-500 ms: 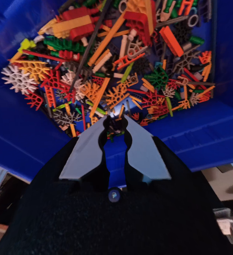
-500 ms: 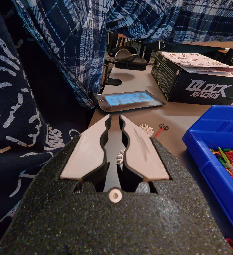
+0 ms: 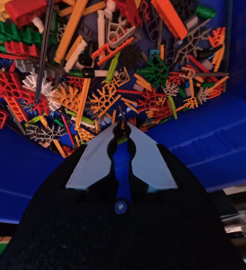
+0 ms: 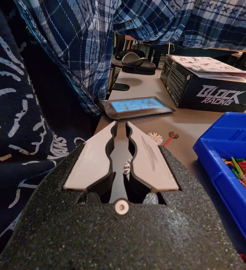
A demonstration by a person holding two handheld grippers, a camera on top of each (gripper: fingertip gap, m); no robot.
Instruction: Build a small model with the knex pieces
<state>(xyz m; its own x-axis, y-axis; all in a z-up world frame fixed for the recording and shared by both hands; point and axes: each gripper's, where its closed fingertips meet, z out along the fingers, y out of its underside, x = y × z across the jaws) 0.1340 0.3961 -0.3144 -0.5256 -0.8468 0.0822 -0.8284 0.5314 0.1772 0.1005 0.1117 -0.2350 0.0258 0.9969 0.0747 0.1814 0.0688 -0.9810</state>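
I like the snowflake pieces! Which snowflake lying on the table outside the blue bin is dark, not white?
The dark snowflake is the farthest one, stuck on a red rod. The white snowflake beside it and the white one under the right gripper are pale.

Dim, bluish indoor light — soft motion blur in the left view, wide-angle bending at edges.

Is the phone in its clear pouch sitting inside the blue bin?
No, the phone in its pouch lies flat on the table, apart from the blue bin and beyond the right gripper.
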